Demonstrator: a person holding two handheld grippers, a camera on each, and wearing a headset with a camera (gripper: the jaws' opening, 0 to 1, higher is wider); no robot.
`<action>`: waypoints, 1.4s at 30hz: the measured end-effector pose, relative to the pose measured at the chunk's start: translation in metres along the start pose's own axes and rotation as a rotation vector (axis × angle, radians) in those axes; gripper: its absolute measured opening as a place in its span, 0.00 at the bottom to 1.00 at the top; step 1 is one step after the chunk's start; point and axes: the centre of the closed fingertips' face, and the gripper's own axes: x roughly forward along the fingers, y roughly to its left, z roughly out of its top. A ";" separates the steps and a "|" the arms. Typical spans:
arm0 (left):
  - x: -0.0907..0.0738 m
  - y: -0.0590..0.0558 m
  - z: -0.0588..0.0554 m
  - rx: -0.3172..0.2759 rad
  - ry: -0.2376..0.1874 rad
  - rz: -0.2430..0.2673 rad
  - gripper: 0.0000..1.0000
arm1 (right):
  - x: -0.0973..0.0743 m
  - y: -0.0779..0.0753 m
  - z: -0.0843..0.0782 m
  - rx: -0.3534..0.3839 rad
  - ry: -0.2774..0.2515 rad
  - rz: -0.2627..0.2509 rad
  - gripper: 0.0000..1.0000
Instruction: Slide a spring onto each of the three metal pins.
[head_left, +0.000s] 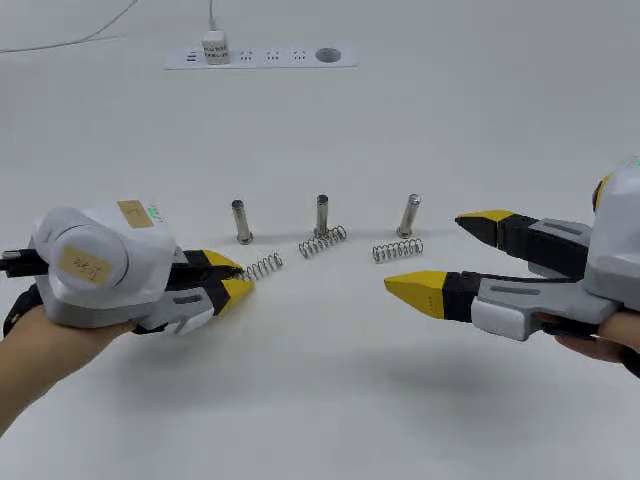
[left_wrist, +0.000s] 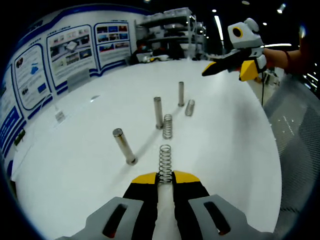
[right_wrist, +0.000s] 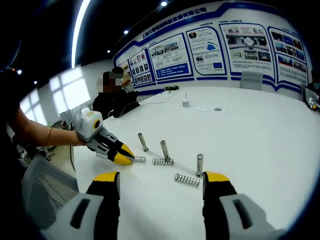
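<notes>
Three upright metal pins stand in a row on the white table. A spring lies at the foot of each. My left gripper is shut on the near end of the left spring, which lies flat and points toward the left pin. In the left gripper view this spring sticks out from between the yellow tips. The middle spring and right spring lie loose. My right gripper hovers open, close to the right spring and right pin.
A white power strip with a plugged-in adapter lies at the far edge of the table. A seated person is at the far side of the table. The white table stretches wide in front of the pins.
</notes>
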 end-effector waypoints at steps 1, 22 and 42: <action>-0.002 -0.001 0.002 -0.010 -0.012 0.005 0.10 | 0.000 0.001 0.001 0.000 -0.004 0.000 0.68; -0.040 -0.021 0.056 -0.181 -0.278 0.076 0.10 | 0.019 0.034 0.033 0.117 -0.104 0.097 0.59; -0.061 -0.041 0.098 -0.235 -0.455 0.087 0.10 | 0.032 0.069 0.058 0.348 -0.212 0.239 0.39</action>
